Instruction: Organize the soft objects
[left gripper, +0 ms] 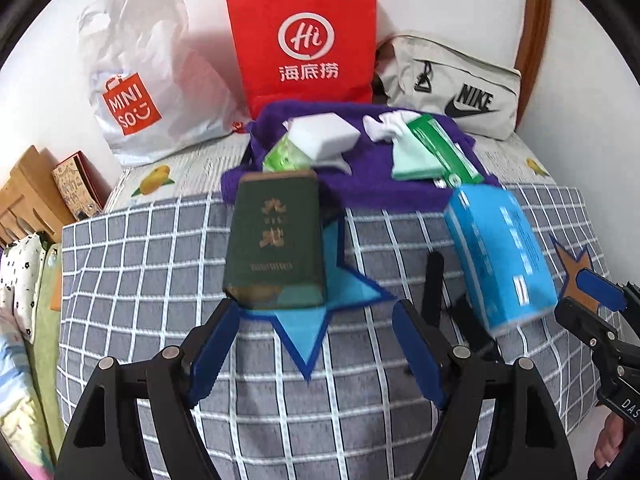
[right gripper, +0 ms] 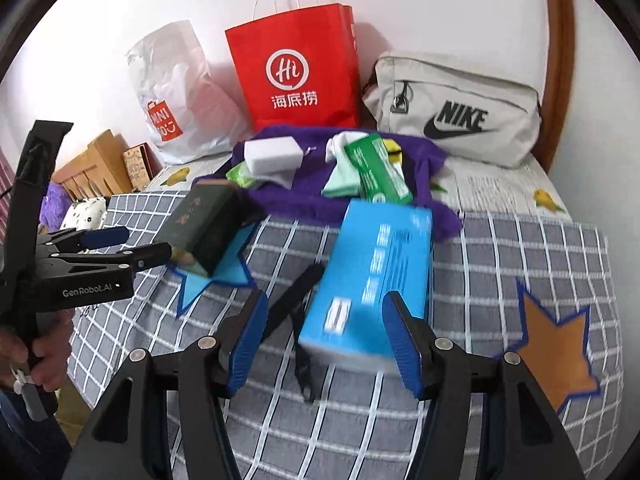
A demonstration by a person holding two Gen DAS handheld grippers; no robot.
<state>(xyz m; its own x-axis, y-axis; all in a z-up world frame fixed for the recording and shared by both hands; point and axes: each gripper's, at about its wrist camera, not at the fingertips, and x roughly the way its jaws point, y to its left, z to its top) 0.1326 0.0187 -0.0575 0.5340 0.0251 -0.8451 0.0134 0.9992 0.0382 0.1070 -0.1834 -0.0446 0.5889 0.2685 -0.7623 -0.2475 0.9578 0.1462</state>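
Note:
A dark green box [left gripper: 275,245] stands on a blue star patch [left gripper: 316,312] on the checked bed; my left gripper [left gripper: 316,344] is open just in front of it, apart from it. A blue box [right gripper: 372,276] lies tilted on the checked cover; my right gripper [right gripper: 324,340] is open, with its pads at either side of the box's near end. On a purple towel [left gripper: 384,184] behind lie a white sponge block [left gripper: 322,136], a green packet [left gripper: 280,158], a white-and-mint cloth [left gripper: 404,152] and a green box [left gripper: 444,148].
A white Miniso bag [left gripper: 140,80], a red paper bag [left gripper: 306,40] and a beige Nike bag [left gripper: 452,88] stand along the wall. An orange star patch [right gripper: 556,344] lies on the cover at the right. A black strap [right gripper: 292,304] lies by the blue box.

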